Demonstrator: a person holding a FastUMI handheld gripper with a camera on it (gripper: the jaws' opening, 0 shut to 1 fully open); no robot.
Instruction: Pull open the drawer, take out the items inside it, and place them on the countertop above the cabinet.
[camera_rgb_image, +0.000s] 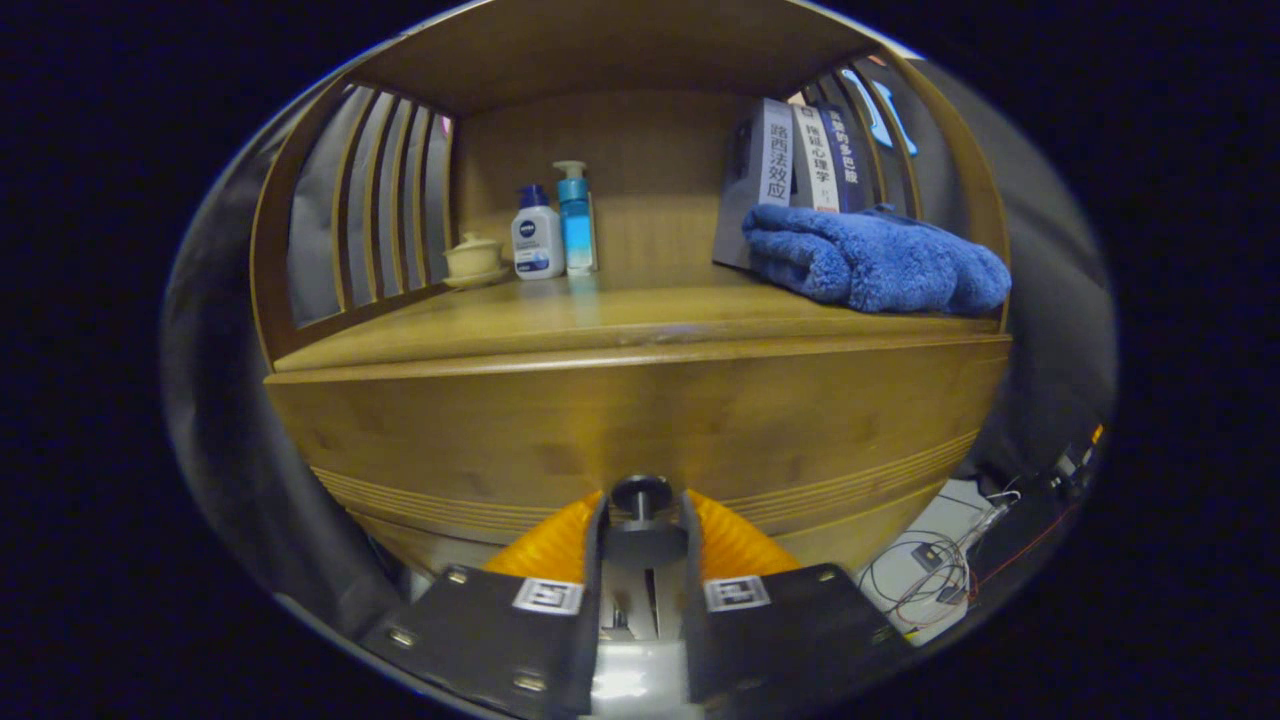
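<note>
A wooden cabinet fills the scene, with its drawer front (640, 420) right ahead of my fingers. The drawer's dark round knob (641, 496) sits between my two orange-backed fingers (545, 545), which press on its stem from both sides. My gripper (641, 520) is shut on the knob. The drawer front stands flush under the countertop (560, 325), and its inside is hidden. The countertop is a wide wooden shelf just above the drawer.
On the countertop stand a small lidded cup (472, 258), a white bottle (537, 238) and a blue pump bottle (575, 220) at the back left. A folded blue towel (875, 262) and upright books (810, 155) occupy the right. Cables (935, 575) lie on the floor at the right.
</note>
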